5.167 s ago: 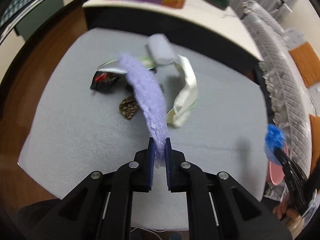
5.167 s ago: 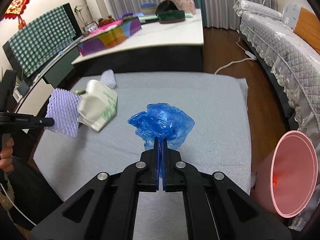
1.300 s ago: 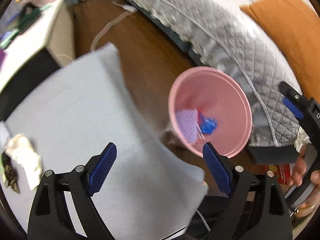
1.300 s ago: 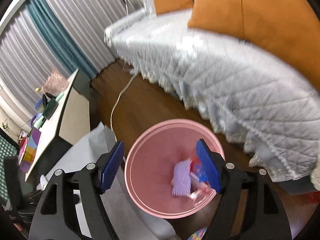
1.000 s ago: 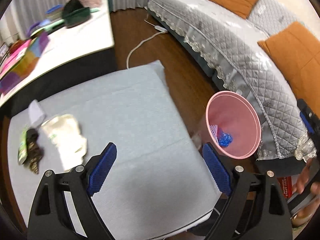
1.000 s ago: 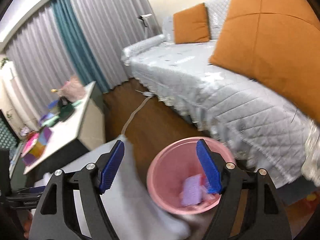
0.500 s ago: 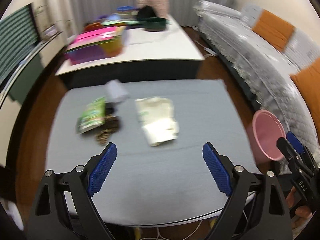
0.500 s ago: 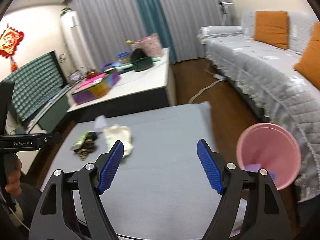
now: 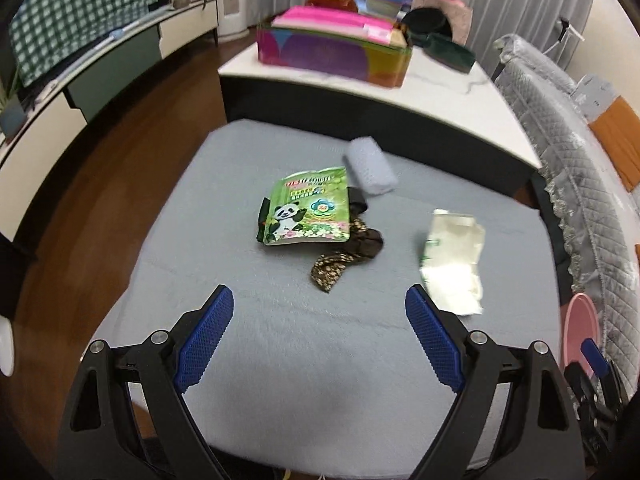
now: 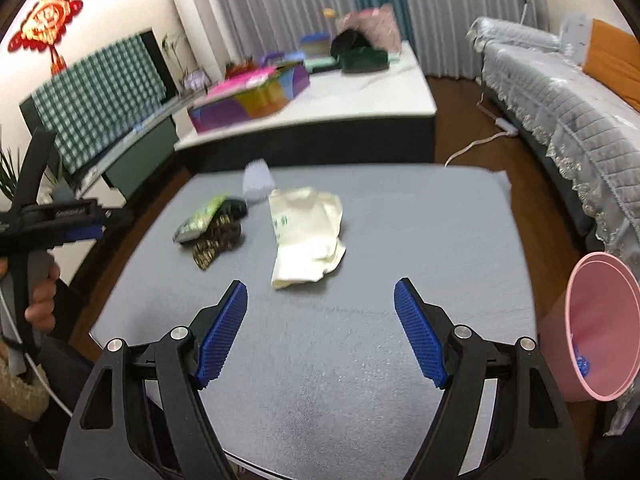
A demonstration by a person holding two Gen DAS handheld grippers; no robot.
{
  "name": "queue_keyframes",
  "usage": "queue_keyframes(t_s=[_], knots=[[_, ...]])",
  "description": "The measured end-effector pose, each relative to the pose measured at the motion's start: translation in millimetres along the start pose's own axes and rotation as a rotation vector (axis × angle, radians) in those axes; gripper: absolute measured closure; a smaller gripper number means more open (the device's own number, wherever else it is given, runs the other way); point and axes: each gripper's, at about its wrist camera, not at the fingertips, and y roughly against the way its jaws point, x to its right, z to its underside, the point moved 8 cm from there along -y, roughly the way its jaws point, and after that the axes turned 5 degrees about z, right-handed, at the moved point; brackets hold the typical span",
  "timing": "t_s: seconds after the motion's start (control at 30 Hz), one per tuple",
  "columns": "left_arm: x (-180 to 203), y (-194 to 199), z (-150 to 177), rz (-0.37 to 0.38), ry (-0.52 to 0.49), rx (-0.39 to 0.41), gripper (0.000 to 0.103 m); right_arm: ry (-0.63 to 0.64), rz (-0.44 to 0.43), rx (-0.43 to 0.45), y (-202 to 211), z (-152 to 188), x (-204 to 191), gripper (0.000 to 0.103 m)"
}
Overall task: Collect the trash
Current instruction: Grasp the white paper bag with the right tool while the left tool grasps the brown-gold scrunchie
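Trash lies on the grey mat (image 9: 320,360): a green panda snack bag (image 9: 308,210), a dark patterned wrapper (image 9: 344,256), a crumpled white bag (image 9: 454,260) and a pale foam sleeve (image 9: 370,166). They also show in the right wrist view: green bag (image 10: 200,216), wrapper (image 10: 218,240), white bag (image 10: 308,236), foam sleeve (image 10: 258,180). The pink bin (image 10: 600,324) stands off the mat's right edge with blue trash inside. My left gripper (image 9: 320,340) and right gripper (image 10: 320,332) are both open and empty, above the mat's near side.
A white-topped low table (image 9: 400,80) with a colourful box (image 9: 336,50) stands behind the mat. A grey quilted sofa (image 10: 560,92) runs along the right. A TV cabinet (image 9: 100,60) lines the left wall. The floor is dark wood.
Both grippers swung away from the pink bin back over the mat, empty and open. The purple foam net and blue plastic bag they held earlier now lie in the bin.
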Motion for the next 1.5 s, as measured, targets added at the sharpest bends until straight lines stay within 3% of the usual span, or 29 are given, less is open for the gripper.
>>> queue_keyframes(t_s=[0.23,0.37,0.63,0.83,1.07,1.3,1.5], knots=[[-11.9,-62.3,-6.5,-0.026,-0.026,-0.076,0.018,-0.018,0.013,-0.180,-77.7,5.9,-5.3,0.023],[-33.3,-78.9,-7.2,-0.047,0.023,-0.116,0.018,-0.021,0.017,-0.248,-125.2,9.7,-16.9,0.019],[-64.6,-99.7,-9.5,-0.064,0.134,-0.158,0.018,0.065,0.020,-0.271,-184.3,3.4,-43.4,0.012],[-66.2,-105.1,-7.4,-0.069,0.123,-0.168,0.018,0.192,0.104,-0.223,-192.8,2.1,-53.5,0.009],[-60.2,-103.2,-0.4,-0.058,0.111,-0.184,0.018,0.275,0.100,-0.161,-176.6,3.0,-57.3,0.031],[-31.7,-111.8,9.2,-0.009,0.058,-0.215,0.018,0.215,0.071,-0.175,-162.4,0.5,-43.5,0.039],[-3.0,-127.0,10.2,-0.009,0.000,-0.234,0.018,0.151,0.101,-0.198,-157.3,4.1,-14.7,0.039]])
